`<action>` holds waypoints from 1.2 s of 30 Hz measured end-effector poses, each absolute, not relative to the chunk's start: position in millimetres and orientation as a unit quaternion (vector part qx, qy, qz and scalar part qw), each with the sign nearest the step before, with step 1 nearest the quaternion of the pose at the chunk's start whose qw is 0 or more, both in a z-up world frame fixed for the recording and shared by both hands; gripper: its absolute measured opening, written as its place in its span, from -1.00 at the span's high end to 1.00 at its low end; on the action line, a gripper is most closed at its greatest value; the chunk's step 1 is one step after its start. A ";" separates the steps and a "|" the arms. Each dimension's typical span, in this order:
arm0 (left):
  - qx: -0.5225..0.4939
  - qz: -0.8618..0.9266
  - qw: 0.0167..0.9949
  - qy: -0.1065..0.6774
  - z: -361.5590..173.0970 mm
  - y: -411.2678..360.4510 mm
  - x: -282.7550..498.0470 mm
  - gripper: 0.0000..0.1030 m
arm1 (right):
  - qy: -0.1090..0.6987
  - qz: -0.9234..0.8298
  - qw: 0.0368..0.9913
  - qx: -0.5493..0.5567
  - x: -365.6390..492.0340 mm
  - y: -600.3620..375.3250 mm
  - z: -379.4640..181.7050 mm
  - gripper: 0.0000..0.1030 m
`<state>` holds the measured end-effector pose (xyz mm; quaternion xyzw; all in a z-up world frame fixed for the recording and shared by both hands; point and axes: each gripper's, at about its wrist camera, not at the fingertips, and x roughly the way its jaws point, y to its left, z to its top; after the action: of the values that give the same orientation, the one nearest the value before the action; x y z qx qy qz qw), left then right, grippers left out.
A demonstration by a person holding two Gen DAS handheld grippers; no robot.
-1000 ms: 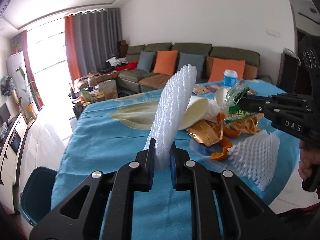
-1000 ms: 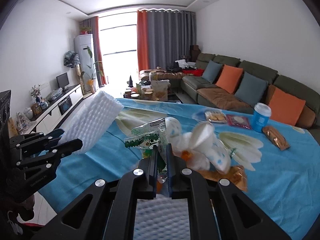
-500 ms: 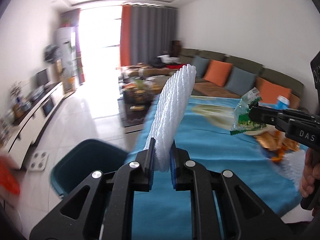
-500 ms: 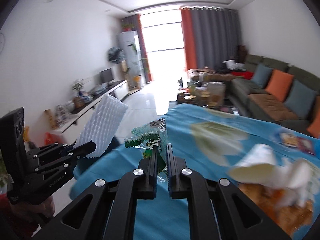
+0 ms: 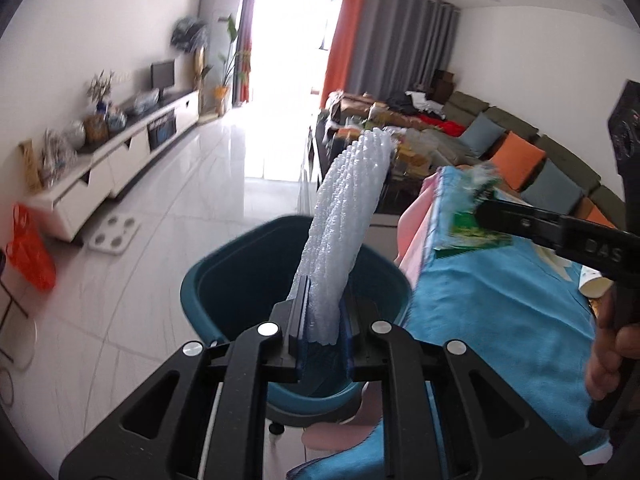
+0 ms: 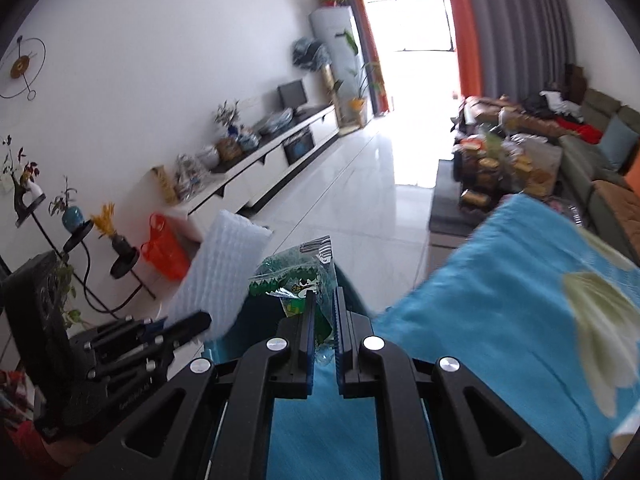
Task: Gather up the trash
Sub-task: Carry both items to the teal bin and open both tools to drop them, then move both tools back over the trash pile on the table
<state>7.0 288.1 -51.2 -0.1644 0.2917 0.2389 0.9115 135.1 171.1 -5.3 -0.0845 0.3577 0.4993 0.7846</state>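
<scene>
Only one marking could be read: the raised letters "DAS" stood on the black arm of the right claw [image 5: 482,210], at about three o'clock in the left wrist view. Print on the green snack wrapper [image 6: 298,280], at the centre of the right wrist view, was too blurred to read

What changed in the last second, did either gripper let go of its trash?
Neither let go. Both grippers swung away from the littered tabletop toward the teal bin beside the table. The left gripper still clamps the white foam fruit net, and the right gripper still clamps the green snack wrapper.
</scene>
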 end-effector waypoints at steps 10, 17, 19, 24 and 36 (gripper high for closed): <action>-0.210 0.248 0.885 0.333 -98.5 320.3 20.4 0.71 | 0.424 0.495 0.746 -0.135 148.5 240.8 -46.4 0.83; -0.219 0.256 0.875 0.349 -112.0 314.9 40.2 0.35 | 0.446 0.484 0.733 -0.169 154.9 264.8 -66.4 0.75; -0.222 0.259 0.873 0.347 -114.0 316.1 42.6 0.27 | 0.447 0.482 0.734 -0.173 153.2 268.7 -68.1 0.69; -0.222 0.277 0.874 0.332 -109.7 322.8 34.1 -0.07 | 0.447 0.485 0.731 -0.172 151.4 272.9 -69.2 0.46; -0.231 0.301 0.882 0.281 -77.1 325.2 -0.4 -0.88 | 0.419 0.491 0.750 -0.146 146.0 259.3 -53.6 -0.18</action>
<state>-0.4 325.2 -77.1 -0.2311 0.2815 0.3005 0.8815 146.0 259.3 -53.6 -0.1460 0.4187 0.4912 0.7497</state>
